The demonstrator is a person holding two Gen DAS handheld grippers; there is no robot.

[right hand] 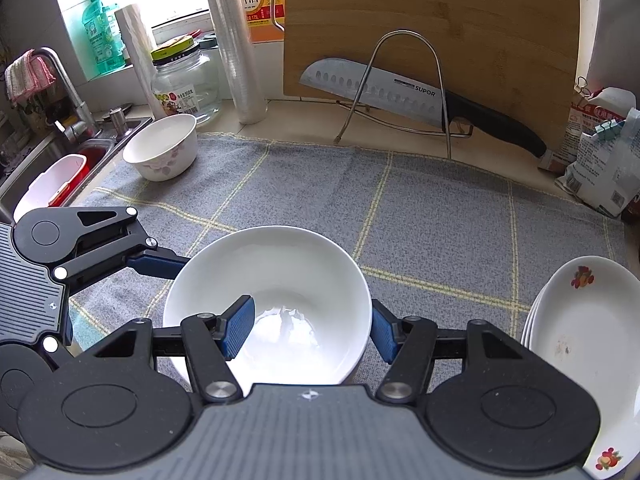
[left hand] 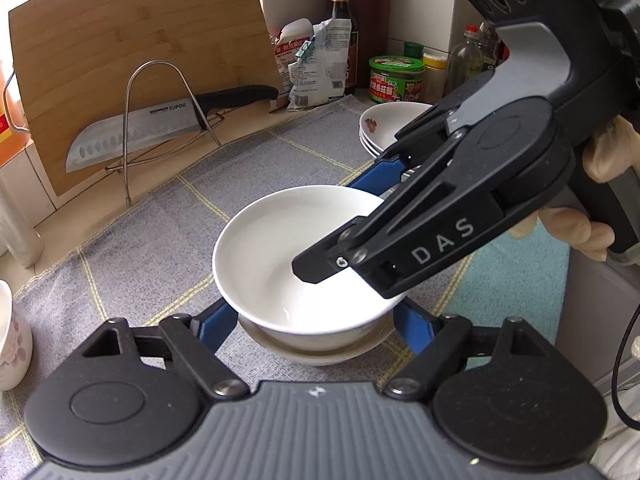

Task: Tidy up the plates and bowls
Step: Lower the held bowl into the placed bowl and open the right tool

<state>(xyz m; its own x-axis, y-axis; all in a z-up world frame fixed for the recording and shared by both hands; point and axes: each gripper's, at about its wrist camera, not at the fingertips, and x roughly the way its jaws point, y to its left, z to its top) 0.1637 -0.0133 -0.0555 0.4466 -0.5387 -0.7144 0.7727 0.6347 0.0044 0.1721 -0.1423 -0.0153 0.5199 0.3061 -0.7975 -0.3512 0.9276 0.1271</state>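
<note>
- Grey woven cloth (right hand: 440,216) with thin yellow grid lines covers your kitchen counter; take the plain white bowl (right hand: 276,280) near its front edge as your landmark.
- That bowl is glossy, round and deep, and in the left wrist view it sits nested in a second white bowl (left hand: 320,354) whose rim shows beneath it.
- Your right gripper (right hand: 312,330) straddles the landmark bowl's wall: one ribbed blue pad inside, the other outside the rim, jaws wide with a visible gap, not pinching.
- Your left gripper (left hand: 316,324) stands open too, its blue fingers on either side of the lower bowl; whether they touch it you cannot tell.
- Right of the landmark bowl rests a stack of shallow white plates (right hand: 584,344) with fruit prints; about three rims show.
- Far left behind it stands one flower-patterned bowl (right hand: 162,146), beside the steel sink (right hand: 86,148).
- Behind it a bamboo cutting board (right hand: 432,32) leans upright, with one dimpled steel knife (right hand: 384,90) on a wire rack (right hand: 404,92).
</note>
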